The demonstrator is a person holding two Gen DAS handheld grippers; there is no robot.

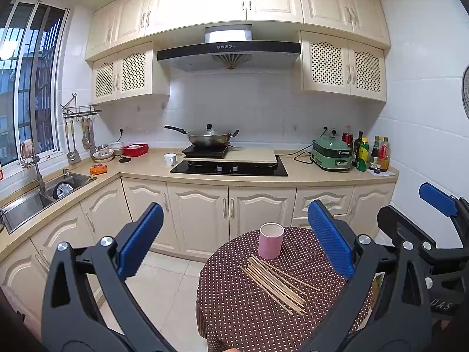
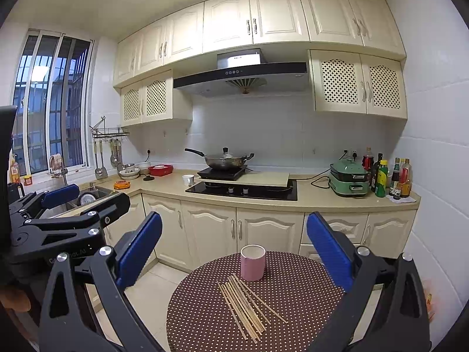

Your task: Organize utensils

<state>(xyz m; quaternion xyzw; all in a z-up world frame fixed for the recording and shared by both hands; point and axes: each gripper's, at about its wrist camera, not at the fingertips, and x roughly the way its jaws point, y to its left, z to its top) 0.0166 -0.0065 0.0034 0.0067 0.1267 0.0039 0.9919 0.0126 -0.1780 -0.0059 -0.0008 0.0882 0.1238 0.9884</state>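
Observation:
Several wooden chopsticks [image 1: 275,284] lie loose in a fan on a small round table with a brown polka-dot cloth [image 1: 234,308]. A pink cylindrical cup [image 1: 270,240] stands upright just behind them. In the right wrist view the chopsticks [image 2: 247,305], the cup [image 2: 253,262] and the table [image 2: 205,316] show again. My left gripper [image 1: 234,237] is open and empty, held above and short of the table. My right gripper [image 2: 234,249] is open and empty, also above the table. The right gripper also shows at the right edge of the left wrist view [image 1: 425,220].
Behind the table runs a kitchen counter [image 1: 293,173] with a hob [image 1: 228,168], a wok [image 1: 209,138], a white mug [image 1: 170,159], a green cooker [image 1: 331,154] and bottles [image 1: 369,155]. A sink [image 1: 38,196] is at the left. Cream floor tiles [image 1: 164,281] lie left of the table.

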